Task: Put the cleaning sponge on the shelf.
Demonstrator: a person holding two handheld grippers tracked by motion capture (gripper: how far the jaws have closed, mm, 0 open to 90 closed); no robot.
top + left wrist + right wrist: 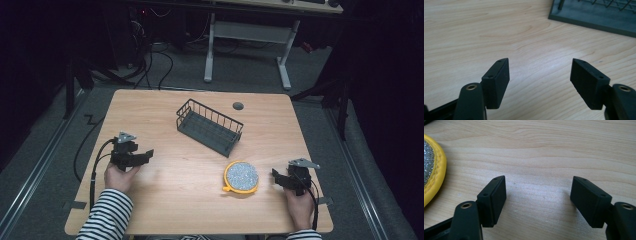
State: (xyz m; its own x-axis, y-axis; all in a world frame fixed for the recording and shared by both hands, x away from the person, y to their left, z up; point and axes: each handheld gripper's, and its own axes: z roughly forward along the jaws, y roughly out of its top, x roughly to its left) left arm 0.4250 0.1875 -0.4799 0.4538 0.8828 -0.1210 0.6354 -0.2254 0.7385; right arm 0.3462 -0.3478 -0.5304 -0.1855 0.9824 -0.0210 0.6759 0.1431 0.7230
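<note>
I read this as the start: both jaws spread wide and empty, right hand-held gripper (278,175) just beside the yellow-rimmed scrub pad (241,176) on the tabletop (175,200), left hand-held gripper (145,155) well short of the wire basket (210,126), nothing grasped yet.

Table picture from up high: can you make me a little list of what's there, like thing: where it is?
table: light wood
wire basket: dark, empty, near the table's middle
round scrubber: sparkly grey, yellow rim, lying flat near the right gripper
left gripper: open, holding nothing, at the table's left
right gripper: open, holding nothing, beside the scrubber, not touching it
small round cap: grey, behind the basket
</note>
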